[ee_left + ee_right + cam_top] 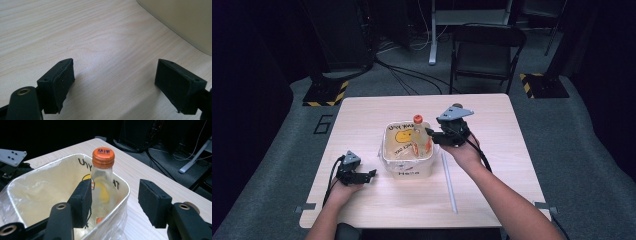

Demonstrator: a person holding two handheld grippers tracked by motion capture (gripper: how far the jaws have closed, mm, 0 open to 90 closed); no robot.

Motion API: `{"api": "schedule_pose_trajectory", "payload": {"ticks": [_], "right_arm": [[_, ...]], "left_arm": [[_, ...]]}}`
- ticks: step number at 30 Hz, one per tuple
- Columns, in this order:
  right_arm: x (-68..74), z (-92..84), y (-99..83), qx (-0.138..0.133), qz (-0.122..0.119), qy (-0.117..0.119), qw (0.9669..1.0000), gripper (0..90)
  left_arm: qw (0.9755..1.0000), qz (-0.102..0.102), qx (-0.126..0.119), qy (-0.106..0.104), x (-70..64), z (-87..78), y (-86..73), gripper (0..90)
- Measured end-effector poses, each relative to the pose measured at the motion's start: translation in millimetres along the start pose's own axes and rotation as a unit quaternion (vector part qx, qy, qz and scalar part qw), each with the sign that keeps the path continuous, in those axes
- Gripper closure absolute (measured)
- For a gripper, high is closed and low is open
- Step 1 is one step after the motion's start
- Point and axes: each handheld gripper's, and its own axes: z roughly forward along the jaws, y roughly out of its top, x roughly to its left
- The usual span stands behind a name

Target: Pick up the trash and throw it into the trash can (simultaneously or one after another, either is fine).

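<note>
Right gripper view is showing your right gripper (pixel 113 202) hanging spread and empty beside the orange-capped bottle (pixel 103 182), already standing in the lined bin (pixel 125 188) at the table's (pixel 492 110) centre, while your left gripper (pixel 115 85) is idling spread at eight o'clock.

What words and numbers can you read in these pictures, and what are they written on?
"6": taped in black on the grey floor, left of the table.
"Hana" or similar, blurry: front wall of the white bin.
Black handwriting around a yellow smiley inside the bin: too blurred to read.
White characters on the bottle's orange cap: too small to read.
Bottle label: unreadable.
</note>
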Motion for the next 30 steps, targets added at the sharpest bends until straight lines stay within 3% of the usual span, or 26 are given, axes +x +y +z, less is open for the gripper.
{"api": "schedule_pose_trajectory", "payload": {"ticks": [8,19,30], "right_arm": [[0.3,-12.0,-15.1,0.002,-0.002,0.002,1.0000,44.9],[0.5,-23.0,-29.0,0.002,0.011,0.000,0.9999,44.6],[0.9,-30.2,-54.7,0.012,0.021,-0.003,0.9997,46.4]], "left_arm": [[1.0000,0.001,0.000,0.001,-0.1,0.1,0.0,15.8],[1.0000,0.000,-0.001,0.001,-0.2,0.1,0.0,15.8],[1.0000,0.000,0.001,0.000,0.0,-0.1,0.1,15.8]]}}
